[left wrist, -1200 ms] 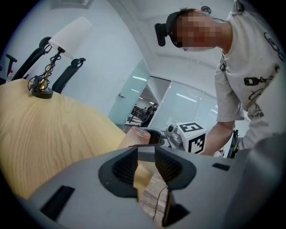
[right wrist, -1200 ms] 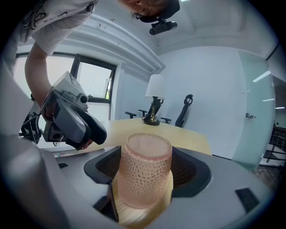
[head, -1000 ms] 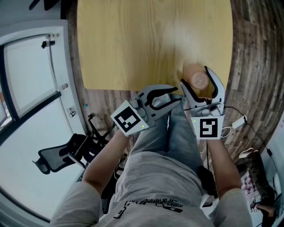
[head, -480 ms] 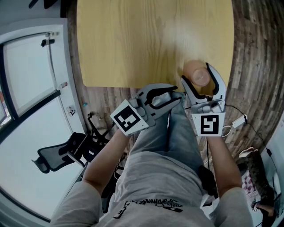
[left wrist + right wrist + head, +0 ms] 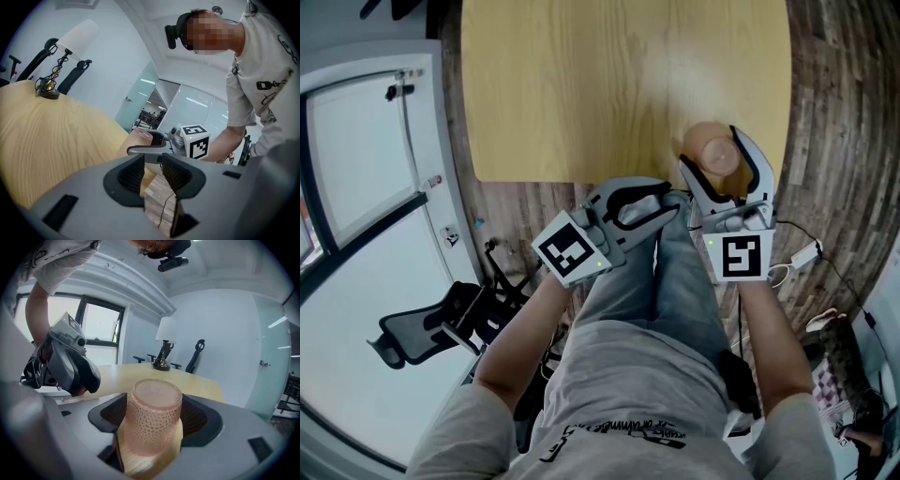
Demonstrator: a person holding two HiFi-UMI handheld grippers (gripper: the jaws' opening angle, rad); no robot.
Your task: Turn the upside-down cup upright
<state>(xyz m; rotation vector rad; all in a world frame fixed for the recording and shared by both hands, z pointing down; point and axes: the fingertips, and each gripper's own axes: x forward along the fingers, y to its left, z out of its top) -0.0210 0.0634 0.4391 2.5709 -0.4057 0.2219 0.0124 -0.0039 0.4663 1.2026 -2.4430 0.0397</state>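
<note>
wooden table (image 5: 581, 84), lamp (image 5: 75, 37), office chair (image 5: 417, 336)

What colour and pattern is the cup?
The cup is translucent pink with a netlike dimpled pattern; clearest in the right gripper view.

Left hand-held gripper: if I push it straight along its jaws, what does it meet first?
Probably the near jaw of the right hand-held gripper, which straddles the upside-down cup; the cup comes right behind it. Depth is hard to judge here.

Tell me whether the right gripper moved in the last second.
Yes, slightly: the right gripper has edged forward, farther past the table's near edge, jaws either side of the cup.
</note>
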